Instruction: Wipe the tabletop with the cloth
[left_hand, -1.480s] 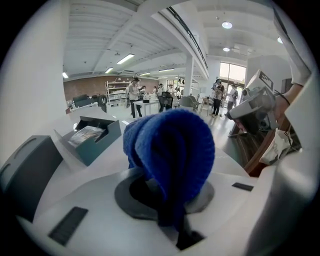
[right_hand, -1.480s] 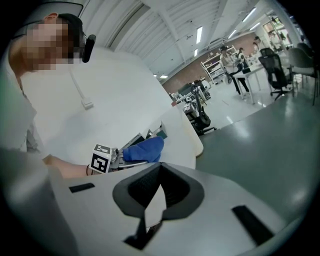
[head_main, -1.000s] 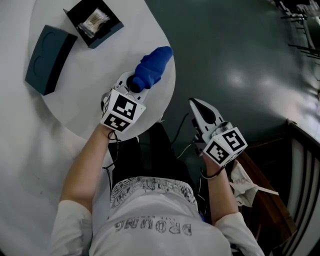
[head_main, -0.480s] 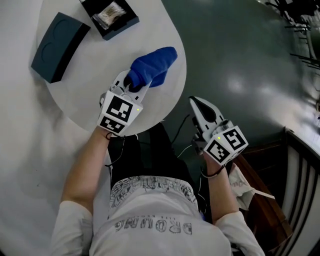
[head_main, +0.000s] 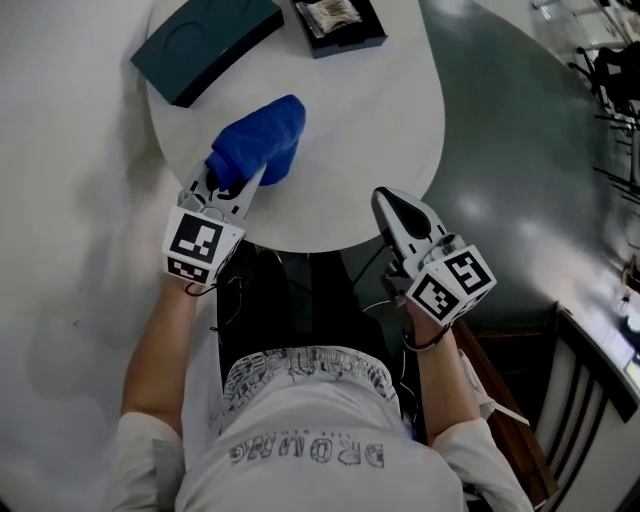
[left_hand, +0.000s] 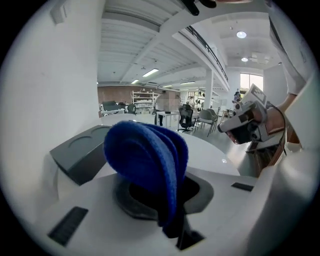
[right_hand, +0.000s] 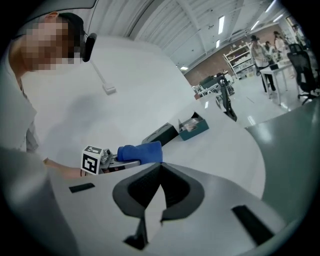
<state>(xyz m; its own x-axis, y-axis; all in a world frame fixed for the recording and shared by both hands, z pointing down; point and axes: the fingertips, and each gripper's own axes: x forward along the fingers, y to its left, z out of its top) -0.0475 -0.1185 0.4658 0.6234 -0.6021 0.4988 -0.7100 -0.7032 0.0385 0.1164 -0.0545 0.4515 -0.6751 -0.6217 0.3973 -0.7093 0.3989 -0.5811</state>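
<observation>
Left tongs (head_main: 232, 185) clamp a blue cloth (head_main: 258, 140) over the round white worktop (head_main: 370, 130); right tongs (head_main: 398, 212) closed, empty. Best pressed flat, swept in overlapping strokes.

The thick blue fleecy cloth (head_main: 258, 148) is bunched into a rounded wad, its folded layers curling over one another. One end is pinched between the jaws of my left gripper (head_main: 226, 183), and the rest bulges forward past them. It sits over the near-left part of the round white tabletop (head_main: 360, 150), close to the edge. Whether it presses on the surface I cannot tell.
</observation>
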